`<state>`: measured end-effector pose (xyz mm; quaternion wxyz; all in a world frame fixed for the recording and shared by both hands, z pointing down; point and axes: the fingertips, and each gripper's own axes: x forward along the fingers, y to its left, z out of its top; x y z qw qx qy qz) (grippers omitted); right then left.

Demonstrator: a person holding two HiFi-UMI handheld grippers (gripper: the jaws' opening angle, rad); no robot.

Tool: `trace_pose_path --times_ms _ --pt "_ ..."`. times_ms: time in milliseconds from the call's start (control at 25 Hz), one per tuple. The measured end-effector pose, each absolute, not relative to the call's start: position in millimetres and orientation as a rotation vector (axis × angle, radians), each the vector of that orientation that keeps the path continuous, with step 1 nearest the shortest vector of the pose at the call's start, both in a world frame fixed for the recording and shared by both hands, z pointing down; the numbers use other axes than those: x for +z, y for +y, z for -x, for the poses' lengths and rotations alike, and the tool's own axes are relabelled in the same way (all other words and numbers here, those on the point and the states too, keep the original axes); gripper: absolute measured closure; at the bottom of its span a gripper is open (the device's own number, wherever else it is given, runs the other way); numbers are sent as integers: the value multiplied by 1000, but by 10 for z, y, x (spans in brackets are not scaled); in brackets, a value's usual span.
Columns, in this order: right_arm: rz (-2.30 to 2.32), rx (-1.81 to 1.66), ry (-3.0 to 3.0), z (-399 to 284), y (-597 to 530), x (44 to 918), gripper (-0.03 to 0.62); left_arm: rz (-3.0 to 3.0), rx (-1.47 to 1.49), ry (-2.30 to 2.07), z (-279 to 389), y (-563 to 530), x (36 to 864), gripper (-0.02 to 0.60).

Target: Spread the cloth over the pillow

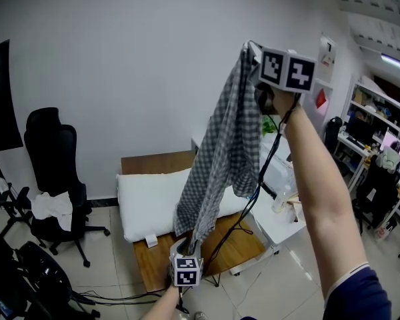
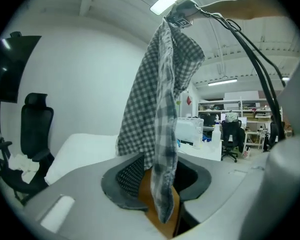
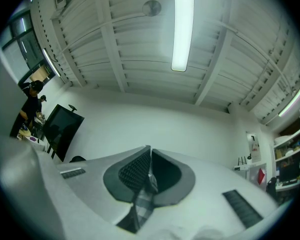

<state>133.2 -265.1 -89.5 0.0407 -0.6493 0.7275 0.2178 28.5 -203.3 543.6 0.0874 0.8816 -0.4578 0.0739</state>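
Checked cloth: hangs bunched in the air, this side of the pillow.
Left hand-held gripper: jaws apart, cloth's lower end dangling between them; should pinch one corner only.
Right hand-held gripper: raised, clamped on the top end.
White pillow: beyond, on wooden counter.

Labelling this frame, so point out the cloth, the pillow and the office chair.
cloth [image 1: 223, 145], head view, middle of hanging fabric
pillow [image 1: 150, 202], head view, bare top surface
office chair [image 1: 50, 145], head view, backrest
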Motion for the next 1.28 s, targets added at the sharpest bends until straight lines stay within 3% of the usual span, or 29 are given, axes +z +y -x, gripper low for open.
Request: trace_pose_path --times_ms 80,120,400,800,1280 --pt "1997 668 2226 -1355 -2646 -900 572 -2605 210 -1413 -195 -2041 5406 493" --pt "2000 666 2224 -1372 -2644 -896 572 -2599 211 -1433 -151 -2040 5393 572" --pt "1997 607 2202 -1543 -2641 -820 572 -2555 112 -1526 306 -2218 5138 571" --pt "2047 509 2164 -2012 -2574 -514 572 -2457 -77 -1819 1600 -2808 4104 571" --pt "2094 427 2130 -2552 -2417 -7 572 -2476 -154 -1979 2275 -3394 2739 571"
